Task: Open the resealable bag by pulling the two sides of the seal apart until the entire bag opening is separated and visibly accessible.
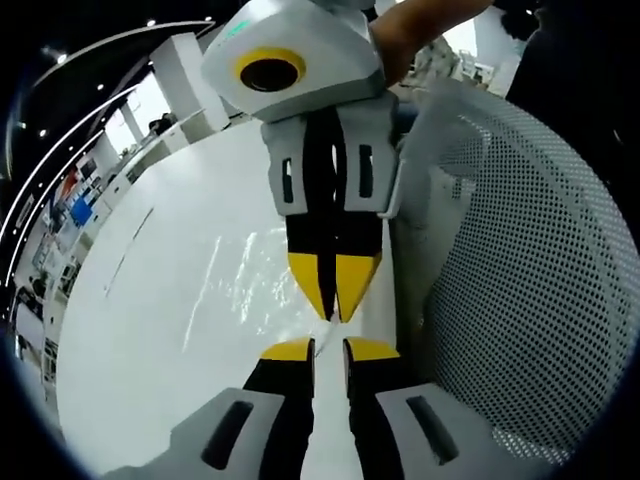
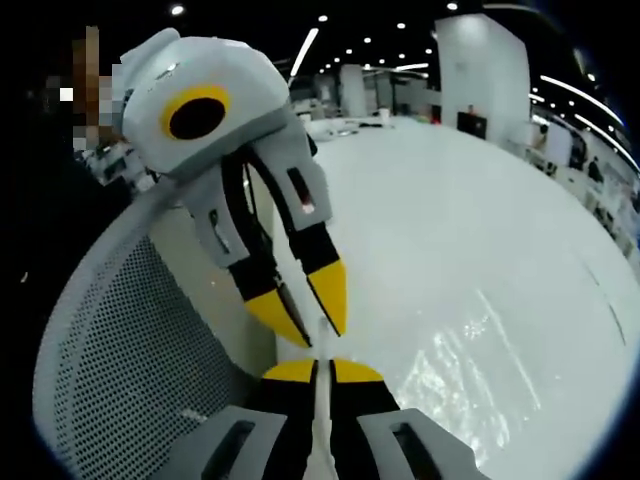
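Note:
A clear resealable bag (image 1: 235,285) lies on the white table (image 1: 150,330), glinting, its top edge lifted between the two grippers. My left gripper (image 1: 328,350) rises from the bottom of the left gripper view, its yellow-tipped jaws a narrow slit apart with thin film running into them. Tip to tip against it from above is my right gripper (image 1: 328,300), nearly closed. In the right gripper view, my right gripper (image 2: 322,372) is shut on a pale strip of the bag's edge (image 2: 320,410). The left gripper (image 2: 318,332) meets it from the upper left. The bag's body (image 2: 480,375) shimmers to the right.
A white mesh chair back (image 1: 520,290) stands right beside the grippers at the table's edge, also seen as the mesh chair (image 2: 120,360). The person's hand (image 1: 420,30) holds the right gripper. Far off are desks, shelves and ceiling lights.

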